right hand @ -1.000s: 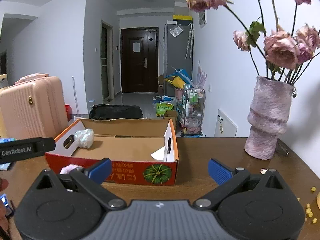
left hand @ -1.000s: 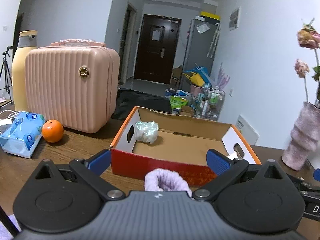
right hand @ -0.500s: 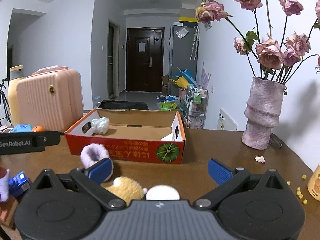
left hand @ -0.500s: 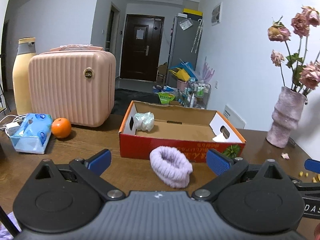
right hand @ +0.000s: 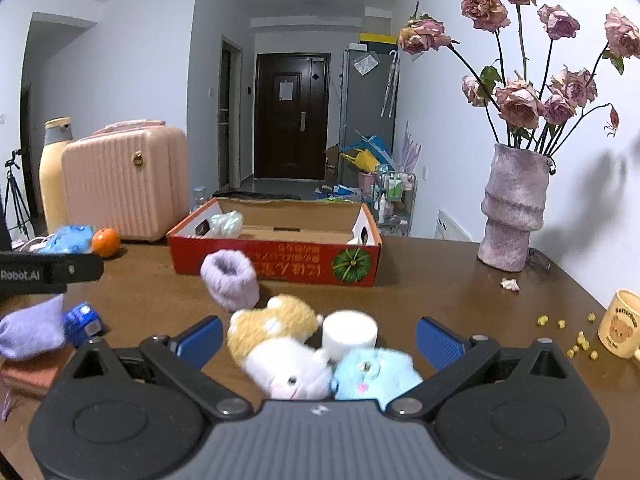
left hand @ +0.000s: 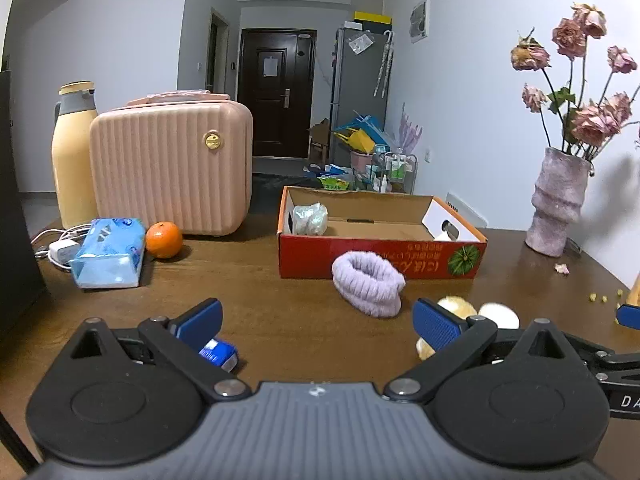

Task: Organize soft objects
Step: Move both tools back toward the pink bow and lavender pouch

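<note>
Both the left gripper (left hand: 316, 318) and right gripper (right hand: 319, 336) are hanging released; one pale bundle (left hand: 310, 219) is sitting in the fruit box (left hand: 380, 256), while the lilac headband (left hand: 368, 282) ahead and plush toys (right hand: 280, 340) between the right jaws are waiting.

Far left on the wooden table (left hand: 280, 320) stands a cream flask (left hand: 74, 156), touching a pink ribbed case (left hand: 172, 168). In front lie a white charger (left hand: 60, 250), a blue tissue pack (left hand: 110, 252) and an orange (left hand: 163, 239) beside it. A vase (right hand: 512, 208) of faded roses (right hand: 520, 100) stands right, a bear mug (right hand: 620, 322) nearer.
</note>
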Demonstrator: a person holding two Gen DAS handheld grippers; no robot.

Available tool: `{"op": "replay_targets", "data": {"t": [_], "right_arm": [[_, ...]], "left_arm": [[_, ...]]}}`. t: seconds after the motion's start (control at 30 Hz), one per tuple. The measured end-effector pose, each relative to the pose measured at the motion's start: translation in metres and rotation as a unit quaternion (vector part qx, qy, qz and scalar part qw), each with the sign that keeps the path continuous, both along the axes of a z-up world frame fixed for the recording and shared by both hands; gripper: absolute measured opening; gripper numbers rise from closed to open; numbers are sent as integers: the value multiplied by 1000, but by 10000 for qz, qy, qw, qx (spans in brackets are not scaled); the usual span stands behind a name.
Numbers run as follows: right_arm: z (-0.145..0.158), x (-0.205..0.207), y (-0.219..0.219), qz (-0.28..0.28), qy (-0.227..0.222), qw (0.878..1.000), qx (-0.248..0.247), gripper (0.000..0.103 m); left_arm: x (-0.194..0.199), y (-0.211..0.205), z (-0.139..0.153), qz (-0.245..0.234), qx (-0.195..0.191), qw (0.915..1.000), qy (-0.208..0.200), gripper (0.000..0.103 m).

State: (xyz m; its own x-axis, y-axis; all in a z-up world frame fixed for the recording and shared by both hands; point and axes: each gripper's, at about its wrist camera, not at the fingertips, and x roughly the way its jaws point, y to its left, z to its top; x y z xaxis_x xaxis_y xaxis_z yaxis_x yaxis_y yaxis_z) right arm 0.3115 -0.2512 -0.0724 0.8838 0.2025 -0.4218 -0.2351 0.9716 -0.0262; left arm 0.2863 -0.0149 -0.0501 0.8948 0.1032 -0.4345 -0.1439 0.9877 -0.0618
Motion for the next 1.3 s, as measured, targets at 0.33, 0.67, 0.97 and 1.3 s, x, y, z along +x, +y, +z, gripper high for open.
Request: {"op": "replay_targets", "data": {"t": [0.33, 0.67, 0.97, 1.3], "right_arm": [[-8, -51, 11, -7, 86, 9999, -96, 103], [-33, -89, 22, -65, 420, 9991, -76, 103], [-62, -93, 45, -1, 813, 9966, -156, 103], [-80, -65, 58, -23, 1052, 9943, -158, 103]], "left_arm": [[-53, 10, -8, -165, 110, 9998, 58, 103], [-95, 26, -27, -253, 154, 9993, 234, 103], [-115, 41, -46, -384, 170, 9983, 404, 103], [-121, 56, -59, -402, 149, 9977, 522, 103]]}}
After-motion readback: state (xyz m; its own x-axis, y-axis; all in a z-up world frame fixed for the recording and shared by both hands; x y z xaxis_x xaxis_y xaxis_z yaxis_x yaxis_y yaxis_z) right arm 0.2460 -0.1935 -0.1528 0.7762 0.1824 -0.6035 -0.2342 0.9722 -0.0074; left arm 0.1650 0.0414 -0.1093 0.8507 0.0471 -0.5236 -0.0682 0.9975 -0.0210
